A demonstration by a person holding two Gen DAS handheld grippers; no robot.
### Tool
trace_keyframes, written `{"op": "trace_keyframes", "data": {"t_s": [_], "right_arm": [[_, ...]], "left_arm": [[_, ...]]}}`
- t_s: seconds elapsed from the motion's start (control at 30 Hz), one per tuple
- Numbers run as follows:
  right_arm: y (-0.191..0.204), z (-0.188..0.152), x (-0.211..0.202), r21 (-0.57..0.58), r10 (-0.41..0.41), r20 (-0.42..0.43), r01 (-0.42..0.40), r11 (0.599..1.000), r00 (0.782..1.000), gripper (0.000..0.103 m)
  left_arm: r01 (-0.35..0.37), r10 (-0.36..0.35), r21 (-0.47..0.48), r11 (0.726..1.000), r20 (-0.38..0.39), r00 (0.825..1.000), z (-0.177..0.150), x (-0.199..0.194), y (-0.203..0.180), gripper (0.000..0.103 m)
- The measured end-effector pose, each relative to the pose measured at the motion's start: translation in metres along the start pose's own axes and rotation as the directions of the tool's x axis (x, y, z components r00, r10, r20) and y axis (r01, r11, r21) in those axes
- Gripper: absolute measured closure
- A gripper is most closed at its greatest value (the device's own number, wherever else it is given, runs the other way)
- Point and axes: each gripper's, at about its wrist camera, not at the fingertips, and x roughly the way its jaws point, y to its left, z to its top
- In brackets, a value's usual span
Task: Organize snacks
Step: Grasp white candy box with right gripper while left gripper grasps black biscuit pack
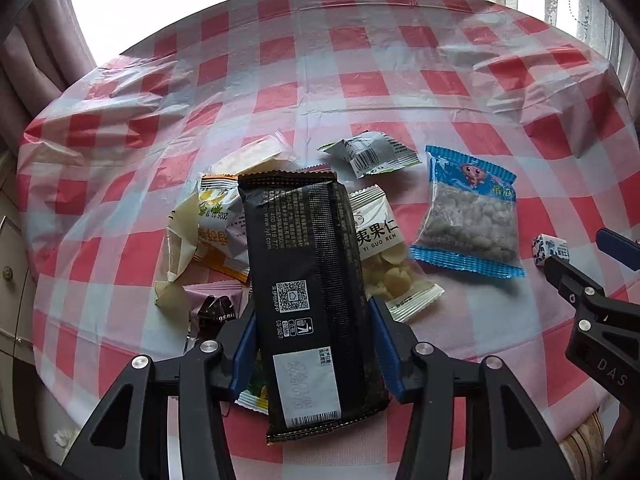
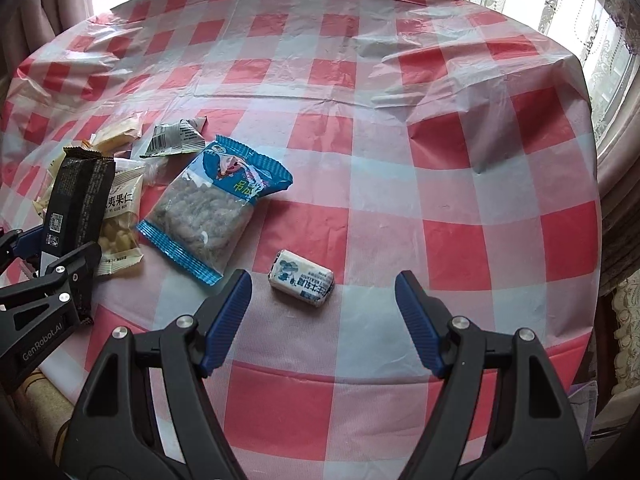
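Left gripper (image 1: 312, 344): blue pads pinch the black packet (image 1: 308, 280) from both sides, above the snack pile.
Pile: pink and yellow wrappers lie largely hidden beneath the black packet.
Right gripper (image 2: 323, 316): jaws spread, nothing between them.
White candy (image 2: 302, 278): on the checked tablecloth (image 2: 440, 160), just beyond the fingertips.

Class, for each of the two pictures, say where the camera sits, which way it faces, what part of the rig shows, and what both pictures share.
Left wrist view: sits on the left gripper, looking down along its fingers at the black packet between them; the right gripper shows at the right edge.
Right wrist view: sits on the right gripper, looking down at the small white candy ahead of its open fingers; the left gripper shows at the left edge.
Shared: black packet, blue bag, white candy, checked tablecloth.
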Motion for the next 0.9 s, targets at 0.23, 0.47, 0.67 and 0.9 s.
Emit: {"op": "trace_keyframes", "data": {"t_s": [0.23, 0.47, 0.67, 0.9], "right_arm": [[-0.011, 0.004, 0.01, 0.136, 0.039, -0.05, -0.031, 0.99, 0.998, 0.035], [-0.009, 0.002, 0.017, 0.156, 0.055, -0.067, -0.044, 0.987, 0.996, 0.062], [-0.01, -0.004, 0.006, 0.168, 0.062, -0.045, -0.053, 0.984, 0.997, 0.063], [-0.008, -0.016, -0.023, 0.173, 0.045, -0.01, -0.043, 0.984, 0.999, 0.063]], "left_arm": [[0.014, -0.013, -0.02, 1.0, 0.037, 0.999, -0.002, -0.006, 0.004, 0.051], [0.031, -0.029, -0.032, 0.999, 0.082, 0.996, -0.002, -0.015, 0.007, 0.051], [0.043, -0.04, -0.029, 0.999, 0.105, 0.994, -0.003, -0.02, 0.007, 0.051], [0.056, -0.054, -0.015, 0.998, 0.133, 0.99, -0.004, -0.03, 0.005, 0.051]]}}
